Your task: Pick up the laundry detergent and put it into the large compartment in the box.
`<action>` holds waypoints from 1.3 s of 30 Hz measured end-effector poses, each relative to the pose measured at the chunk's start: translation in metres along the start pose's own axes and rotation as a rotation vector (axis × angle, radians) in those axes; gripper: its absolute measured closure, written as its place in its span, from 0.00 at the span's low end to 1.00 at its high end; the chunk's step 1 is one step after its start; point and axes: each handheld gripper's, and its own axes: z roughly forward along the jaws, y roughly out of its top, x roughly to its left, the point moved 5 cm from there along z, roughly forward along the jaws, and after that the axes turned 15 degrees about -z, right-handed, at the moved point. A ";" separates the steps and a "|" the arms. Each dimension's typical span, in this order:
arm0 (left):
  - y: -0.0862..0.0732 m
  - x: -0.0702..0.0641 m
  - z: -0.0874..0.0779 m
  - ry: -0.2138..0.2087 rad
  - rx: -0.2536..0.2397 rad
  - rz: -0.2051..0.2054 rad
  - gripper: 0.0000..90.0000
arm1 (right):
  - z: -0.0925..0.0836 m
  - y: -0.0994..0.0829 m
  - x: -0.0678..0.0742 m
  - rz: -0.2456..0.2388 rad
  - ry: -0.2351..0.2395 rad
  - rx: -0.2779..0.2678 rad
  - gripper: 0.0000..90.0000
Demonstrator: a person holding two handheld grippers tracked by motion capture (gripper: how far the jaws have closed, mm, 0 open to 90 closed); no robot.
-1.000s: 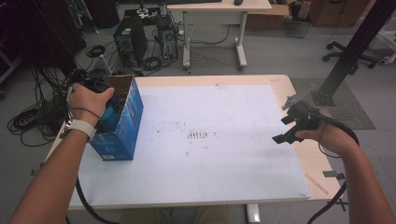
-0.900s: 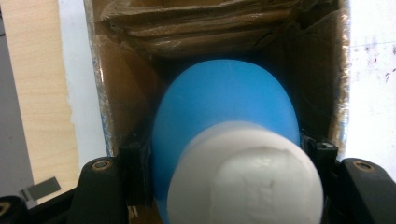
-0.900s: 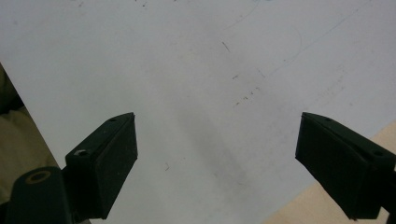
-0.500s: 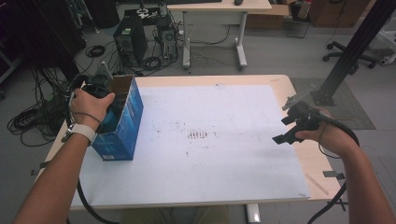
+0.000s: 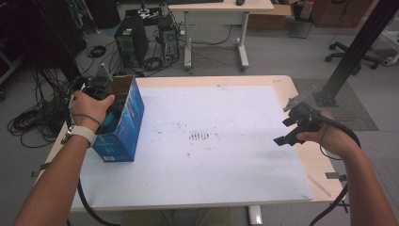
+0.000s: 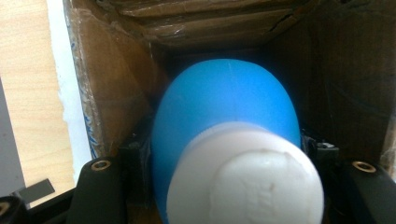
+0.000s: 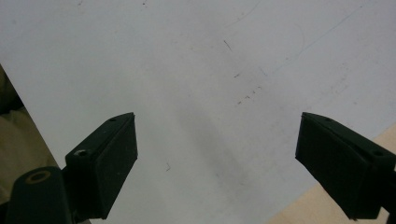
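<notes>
Two grippers in play, one loaded. My left gripper [image 6: 224, 186] was down inside the blue cardboard box [image 5: 123, 123] at the left edge of the table [image 5: 282, 84], jaws clamped on a blue bottle [image 6: 224, 107] with a white cap [image 6: 247, 179]. In the left gripper view the cap faced the camera and the blue body pointed deeper into the box, brown inner walls close on both sides. From the high view my left hand [image 5: 91, 106] sat at the box's open top, so the bottle itself was hidden there.

My right gripper [image 7: 217, 154] hung over the white sheet [image 5: 211, 108] near the table's right side, jaws spread wide, nothing between them, well apart from the box.

Step, as I read it: bottle gripped within the box, either about to be pulled out or about to be let go inside. Couldn't tell which from the stills.

Next move, if pulling out: draw straight back along the box axis, no tilt. Walls were tight, so a skewed pull would likely snag the bottle or drag the box. Right gripper was free to steady the box if it slid.
</notes>
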 end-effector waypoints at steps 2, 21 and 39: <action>0.000 0.000 0.000 -0.001 -0.003 0.000 0.41 | 0.000 -0.001 0.000 0.002 0.000 0.000 0.14; 0.001 0.001 0.001 -0.022 0.018 -0.004 0.34 | 0.002 -0.003 0.003 0.003 0.007 0.006 0.14; 0.001 0.000 0.001 -0.026 0.035 -0.004 0.26 | 0.000 -0.005 0.004 0.009 0.006 0.000 0.14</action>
